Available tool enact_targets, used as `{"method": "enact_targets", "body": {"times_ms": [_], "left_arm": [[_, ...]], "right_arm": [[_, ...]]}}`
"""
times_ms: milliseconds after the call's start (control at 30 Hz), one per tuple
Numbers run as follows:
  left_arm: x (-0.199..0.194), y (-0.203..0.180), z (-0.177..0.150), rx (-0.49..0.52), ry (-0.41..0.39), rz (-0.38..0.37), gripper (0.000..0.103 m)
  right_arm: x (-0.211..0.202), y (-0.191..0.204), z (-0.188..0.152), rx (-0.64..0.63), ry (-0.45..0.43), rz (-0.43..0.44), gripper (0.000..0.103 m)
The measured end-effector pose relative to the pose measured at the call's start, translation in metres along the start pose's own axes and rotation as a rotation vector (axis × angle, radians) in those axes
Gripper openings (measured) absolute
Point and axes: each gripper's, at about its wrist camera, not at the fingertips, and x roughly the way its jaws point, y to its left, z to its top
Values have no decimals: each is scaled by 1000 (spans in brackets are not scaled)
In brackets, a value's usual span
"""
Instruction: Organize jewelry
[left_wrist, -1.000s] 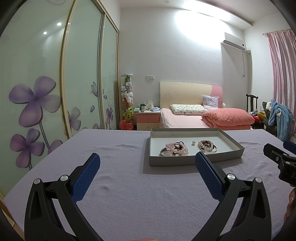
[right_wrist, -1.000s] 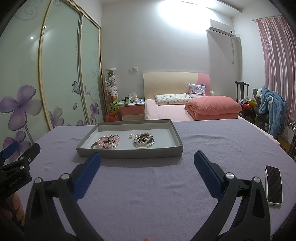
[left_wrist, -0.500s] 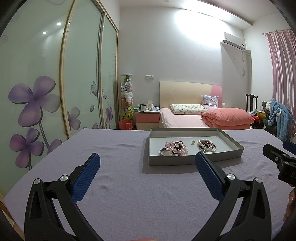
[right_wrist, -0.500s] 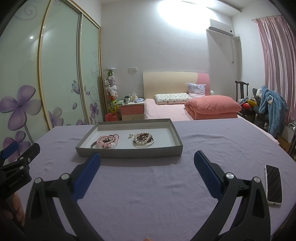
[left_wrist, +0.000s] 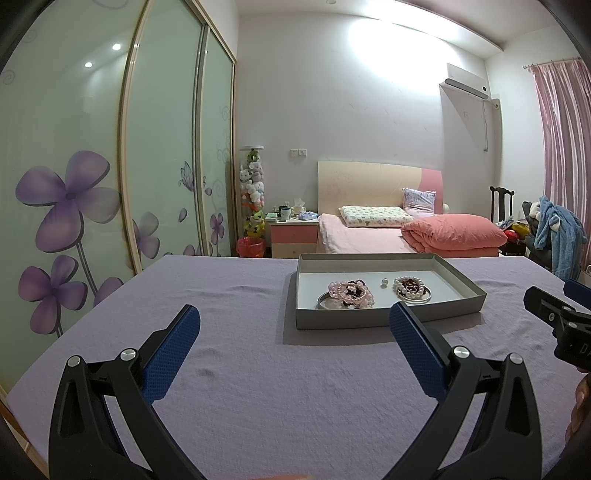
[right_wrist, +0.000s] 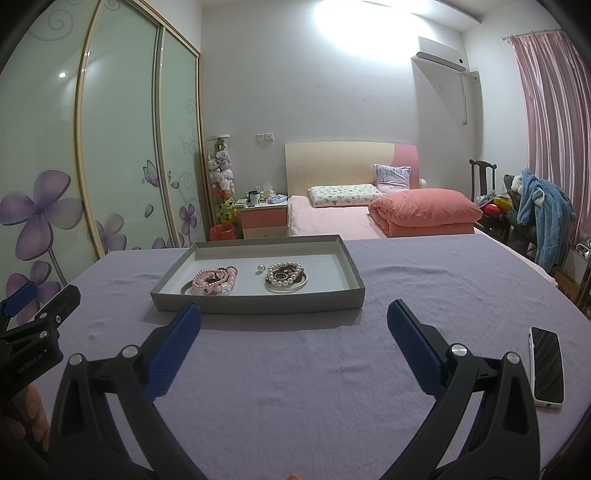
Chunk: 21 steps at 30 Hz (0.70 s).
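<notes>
Holding both tools wide and empty, we are hovering the left tool (left_wrist: 293, 325) and right tool (right_wrist: 293, 323) short of the tray (right_wrist: 258, 304) on the bench (right_wrist: 295, 369); its bracelets (right_wrist: 216, 277) are sitting slightly nearer than before.

Both claws are spread wide and empty: the left claw (left_wrist: 294, 325) and the right claw (right_wrist: 294, 324) hover level, side by side.
</notes>
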Motion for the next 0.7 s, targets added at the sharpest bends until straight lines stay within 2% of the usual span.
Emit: {"method": "enact_targets", "body": {"times_ms": [700], "left_arm": [[-6,-9,-6,-1,1,-10,101]], "right_arm": [[1,-1,-2,3,0,-2,99]]}}
